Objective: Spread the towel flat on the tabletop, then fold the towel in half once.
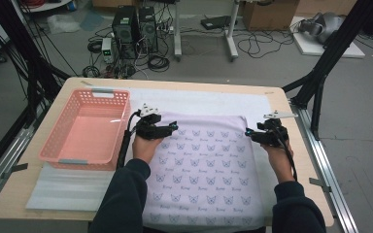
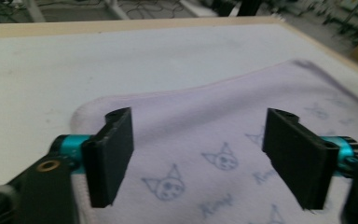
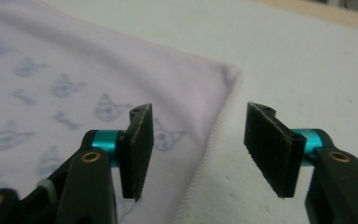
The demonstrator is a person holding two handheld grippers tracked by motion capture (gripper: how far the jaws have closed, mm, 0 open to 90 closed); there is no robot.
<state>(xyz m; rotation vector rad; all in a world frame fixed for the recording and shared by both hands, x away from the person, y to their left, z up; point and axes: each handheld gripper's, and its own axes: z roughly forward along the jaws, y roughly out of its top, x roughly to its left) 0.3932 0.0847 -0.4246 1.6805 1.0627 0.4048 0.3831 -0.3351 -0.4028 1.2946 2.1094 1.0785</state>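
A pale lilac cloth (image 1: 201, 170) printed with small blue cat faces lies flat on a white mat (image 1: 204, 99), its near end hanging off the table's front. My left gripper (image 1: 174, 127) hovers over the cloth's far left corner. In the left gripper view the jaws of that gripper (image 2: 200, 158) stand wide apart above the cloth (image 2: 214, 126), with nothing between them. My right gripper (image 1: 248, 132) is at the far right corner. Its jaws (image 3: 200, 149) are open and straddle the cloth's stitched side edge (image 3: 214, 126) without touching it.
A pink plastic basket (image 1: 58, 141) with nothing in it stands at the left of the wooden table (image 1: 175, 82). A strip of bare white mat runs behind the cloth. Beyond the table are computers, cables and black frame legs on the floor.
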